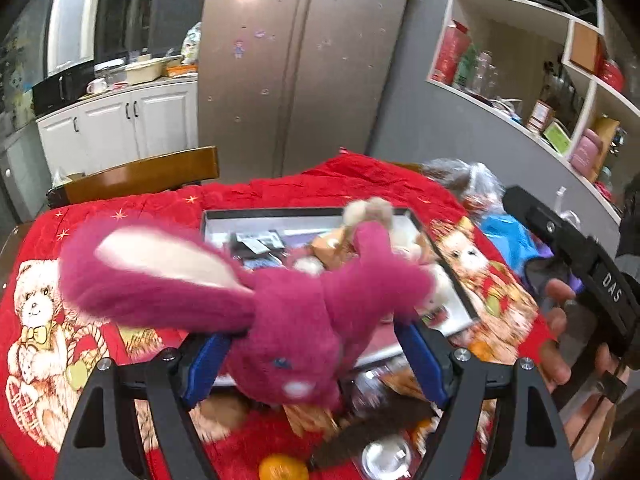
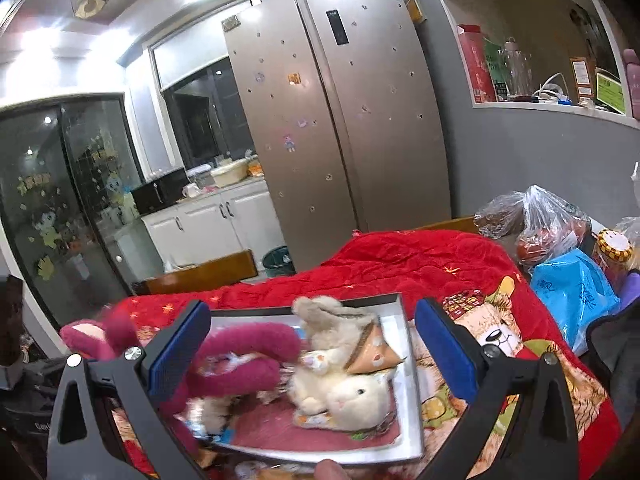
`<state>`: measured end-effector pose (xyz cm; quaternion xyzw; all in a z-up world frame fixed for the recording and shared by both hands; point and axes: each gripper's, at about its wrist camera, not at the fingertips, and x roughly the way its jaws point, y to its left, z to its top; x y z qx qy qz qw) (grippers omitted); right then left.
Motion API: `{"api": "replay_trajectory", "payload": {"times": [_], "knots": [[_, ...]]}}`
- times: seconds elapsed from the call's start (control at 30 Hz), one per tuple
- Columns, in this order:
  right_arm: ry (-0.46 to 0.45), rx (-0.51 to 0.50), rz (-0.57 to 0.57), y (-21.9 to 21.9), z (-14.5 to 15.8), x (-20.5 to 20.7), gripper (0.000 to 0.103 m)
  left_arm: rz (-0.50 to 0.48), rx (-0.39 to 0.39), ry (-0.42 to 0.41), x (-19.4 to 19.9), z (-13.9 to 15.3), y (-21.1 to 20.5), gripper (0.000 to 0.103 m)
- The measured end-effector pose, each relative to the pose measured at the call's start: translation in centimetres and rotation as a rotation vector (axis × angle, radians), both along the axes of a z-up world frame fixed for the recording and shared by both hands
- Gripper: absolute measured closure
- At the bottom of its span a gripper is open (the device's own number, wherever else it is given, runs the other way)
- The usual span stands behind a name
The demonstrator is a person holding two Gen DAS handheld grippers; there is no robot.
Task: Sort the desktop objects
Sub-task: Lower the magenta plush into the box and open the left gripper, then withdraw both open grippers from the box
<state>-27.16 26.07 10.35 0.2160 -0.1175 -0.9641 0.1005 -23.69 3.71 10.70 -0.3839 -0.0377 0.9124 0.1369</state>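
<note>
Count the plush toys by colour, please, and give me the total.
Pink: 1, the pink plush rabbit between the left gripper pads.
Cream: 1, the cream plush rabbit lying in the tray, seen past the open right gripper.
Total: 2

Plush rabbits: two, magenta rabbit (image 1: 288, 320), cream rabbit (image 2: 344, 384); one tray (image 2: 412, 392).

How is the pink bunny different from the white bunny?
The pink bunny is dark pink; the white bunny is cream. The pink bunny is gripped in the left tongs above the tray, while the white bunny lies in that tray, ungripped, before the open right tongs. Both are fluffy, long-eared toys.
</note>
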Motion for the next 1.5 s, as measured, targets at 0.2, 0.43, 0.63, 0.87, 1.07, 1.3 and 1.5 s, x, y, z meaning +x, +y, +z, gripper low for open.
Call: {"api": "replay_trajectory", "payload": {"times": [0.2,0.43,0.63,0.87,1.07,1.3,1.5], "knots": [[0.050,0.022,0.028,-2.0,3.0,5.1,0.000,0.004,-0.105,0.182,6.0,2.9,1.0,0.021],[0.135,0.031,0.092,-3.9,5.9,12.2,0.000,0.040,-0.135,0.311,11.8,5.9,-0.8,0.021],[0.162,0.022,0.057,-5.0,4.2,17.7,0.000,0.081,-0.046,0.393,16.5,3.6,-3.0,0.019],[0.118,0.146,-0.048,-7.4,-2.0,20.6,0.000,0.171,-0.146,0.637,21.3,-1.8,-2.2,0.003],[0.164,0.223,-0.058,-8.8,-6.3,21.9,0.000,0.194,-0.015,0.590,21.2,-5.6,-3.0,0.000],[0.064,0.215,-0.066,-8.2,-8.1,20.5,0.000,0.223,0.005,0.465,19.7,-6.9,-3.4,0.000],[0.038,0.191,-0.059,-7.7,-8.3,20.3,0.000,0.225,-0.013,0.458,20.0,-7.2,-3.2,0.000]]}}
